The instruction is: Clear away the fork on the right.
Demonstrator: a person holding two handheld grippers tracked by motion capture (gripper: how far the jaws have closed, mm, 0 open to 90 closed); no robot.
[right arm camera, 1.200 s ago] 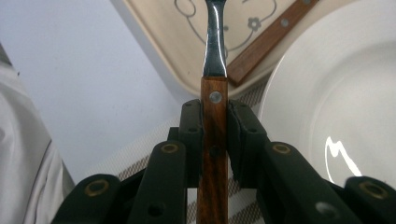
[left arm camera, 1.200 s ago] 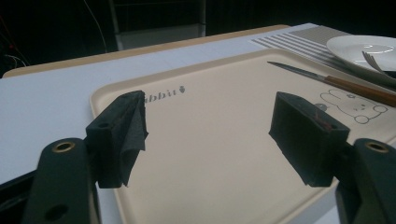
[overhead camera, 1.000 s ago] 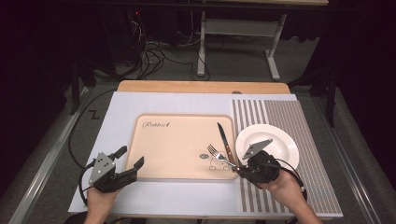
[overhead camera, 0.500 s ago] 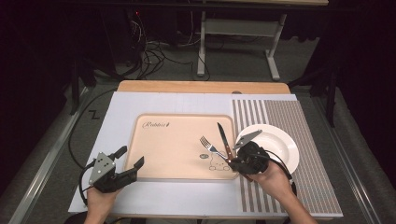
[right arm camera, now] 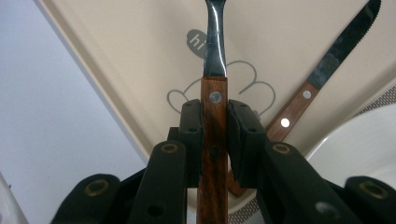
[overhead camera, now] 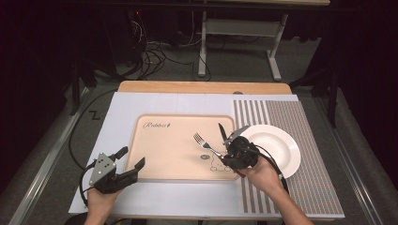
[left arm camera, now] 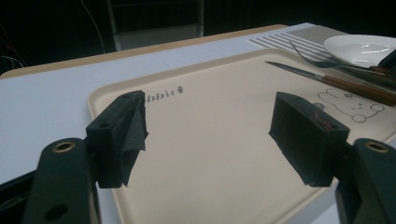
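The right gripper (right arm camera: 215, 140) is clenched on the wooden handle of a fork (right arm camera: 214, 100), whose long axis runs straight out along the jaws. In the high view the right gripper (overhead camera: 231, 140) sits at the tray's (overhead camera: 159, 164) right edge, beside the white plate (overhead camera: 281, 150), and the fork (overhead camera: 204, 144) slants up and to the left over the tray with its tines toward the tray's middle. The left gripper (overhead camera: 131, 161) hangs released at the tray's near left corner, well apart from the fork, so the right hand is plainly the one placed to set it down. The knife (right arm camera: 322, 77) lies on the tray just beside the fork, at an angle to it. The right gripper view shows the pads (right arm camera: 191, 135) pressing both sides of the handle; the high view cannot settle that. The left gripper view (left arm camera: 210, 140) shows nothing between its own spread jaws, with the knife (left arm camera: 336, 83) far off.
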